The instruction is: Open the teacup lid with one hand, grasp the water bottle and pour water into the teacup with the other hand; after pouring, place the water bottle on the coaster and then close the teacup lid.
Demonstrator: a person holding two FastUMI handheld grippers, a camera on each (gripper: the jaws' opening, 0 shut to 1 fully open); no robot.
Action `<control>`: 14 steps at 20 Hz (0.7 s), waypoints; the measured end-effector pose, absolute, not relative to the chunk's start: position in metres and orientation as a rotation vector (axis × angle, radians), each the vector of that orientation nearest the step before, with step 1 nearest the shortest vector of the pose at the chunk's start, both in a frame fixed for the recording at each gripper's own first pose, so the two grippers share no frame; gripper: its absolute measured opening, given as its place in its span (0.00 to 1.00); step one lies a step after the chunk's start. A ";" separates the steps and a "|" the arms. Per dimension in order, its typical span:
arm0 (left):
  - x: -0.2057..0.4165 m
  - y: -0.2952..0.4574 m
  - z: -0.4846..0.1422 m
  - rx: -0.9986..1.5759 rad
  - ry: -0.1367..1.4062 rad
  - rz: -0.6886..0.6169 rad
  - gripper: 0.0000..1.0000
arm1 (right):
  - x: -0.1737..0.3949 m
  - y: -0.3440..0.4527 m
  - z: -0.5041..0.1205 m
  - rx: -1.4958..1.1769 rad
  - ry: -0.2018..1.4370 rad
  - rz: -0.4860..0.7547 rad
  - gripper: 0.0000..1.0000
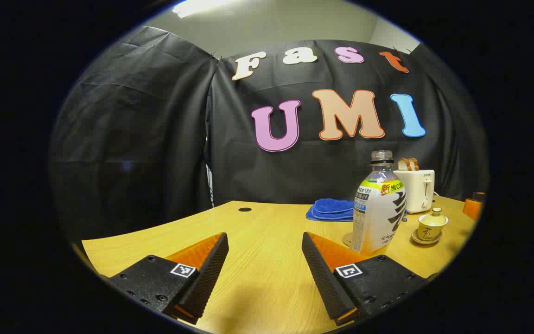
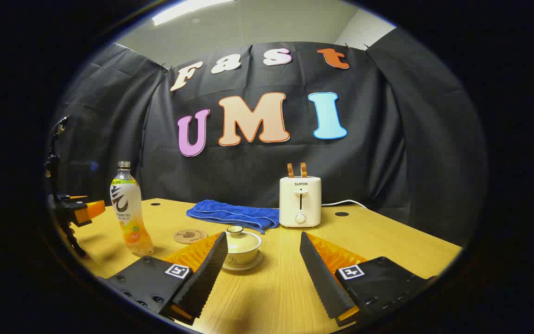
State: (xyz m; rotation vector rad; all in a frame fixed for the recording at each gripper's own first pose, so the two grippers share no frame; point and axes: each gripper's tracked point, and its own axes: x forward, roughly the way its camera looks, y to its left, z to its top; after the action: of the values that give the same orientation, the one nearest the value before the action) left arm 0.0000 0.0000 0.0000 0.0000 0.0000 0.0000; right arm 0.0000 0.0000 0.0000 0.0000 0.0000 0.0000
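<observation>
My left gripper (image 1: 264, 260) spread, empty; water bottle (image 1: 379, 208) right of centre. My right gripper (image 2: 263, 260) spread, empty; lidded teacup (image 2: 241, 248) lower centre.

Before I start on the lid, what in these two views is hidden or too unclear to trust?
- Coaster: left gripper view, mostly behind the bottle.
- Teacup: right gripper view, its left side is covered by the right hand-held gripper finger; contents are hidden under the lid.
- Left hand-held gripper: right gripper view, cut off at the edge, so jaw state is unclear there.
- Water level: bottle label covers it.
</observation>
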 end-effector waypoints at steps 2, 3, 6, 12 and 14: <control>0.000 0.000 0.000 0.000 0.000 0.000 0.93 | 0.000 0.000 0.000 0.000 0.000 0.000 0.99; 0.000 0.000 -0.001 0.000 0.000 0.000 0.93 | 0.000 0.000 -0.001 0.000 0.000 0.000 0.99; 0.000 0.000 0.000 0.000 0.000 0.000 0.93 | 0.001 -0.001 0.000 0.000 0.000 0.000 1.00; 0.000 -0.001 0.000 -0.001 0.000 0.001 0.93 | 0.001 0.000 0.000 0.000 -0.001 0.000 1.00; 0.000 -0.001 -0.001 -0.001 0.000 0.001 0.93 | 0.001 -0.001 0.000 0.000 -0.001 0.000 0.99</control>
State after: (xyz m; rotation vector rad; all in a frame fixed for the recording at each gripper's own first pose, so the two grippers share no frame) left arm 0.0003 -0.0007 -0.0006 -0.0006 -0.0002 0.0007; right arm 0.0008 -0.0007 -0.0005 -0.0004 -0.0006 0.0000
